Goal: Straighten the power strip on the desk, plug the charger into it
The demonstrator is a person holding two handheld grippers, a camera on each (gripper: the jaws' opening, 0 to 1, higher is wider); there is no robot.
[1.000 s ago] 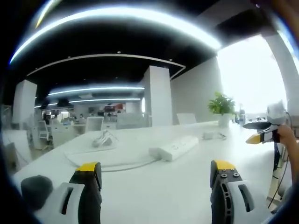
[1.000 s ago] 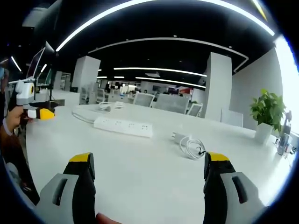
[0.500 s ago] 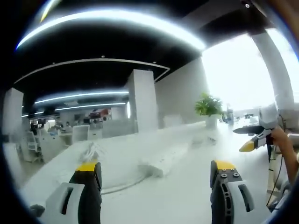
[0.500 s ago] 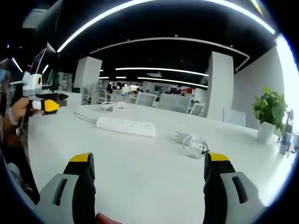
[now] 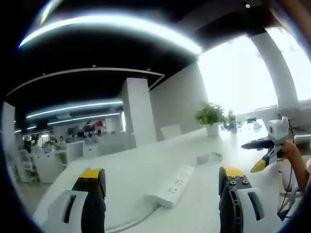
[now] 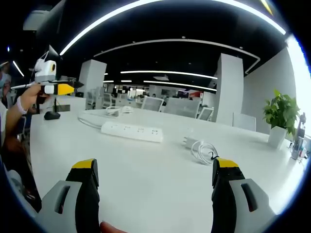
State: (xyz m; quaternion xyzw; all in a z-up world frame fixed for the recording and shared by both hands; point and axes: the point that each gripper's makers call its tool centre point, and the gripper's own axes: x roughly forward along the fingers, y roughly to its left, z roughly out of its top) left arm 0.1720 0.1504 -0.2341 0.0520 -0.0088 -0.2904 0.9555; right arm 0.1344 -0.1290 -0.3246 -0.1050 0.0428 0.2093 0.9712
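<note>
Right gripper view: both grippers [image 6: 154, 182] [image 5: 162, 182] hover agape and empty, power strip [image 6: 131, 132] at 11 o'clock askew, charger [image 6: 188, 142] unplugged beside it.

My left gripper [image 5: 161, 177] has two grey moulded jaws, each with a black inner face and a yellow tip; the right-hand jaw carries small dark screws and a slotted cut-out. My right gripper [image 6: 154, 170] is built alike: grey shells with slots, black inner pads, yellow caps. Seen from the other side, the left gripper [image 6: 58, 88] shows a white body, a yellow nose and a black finger. A pale band [image 6: 19, 105] sits at my wrist.
</note>
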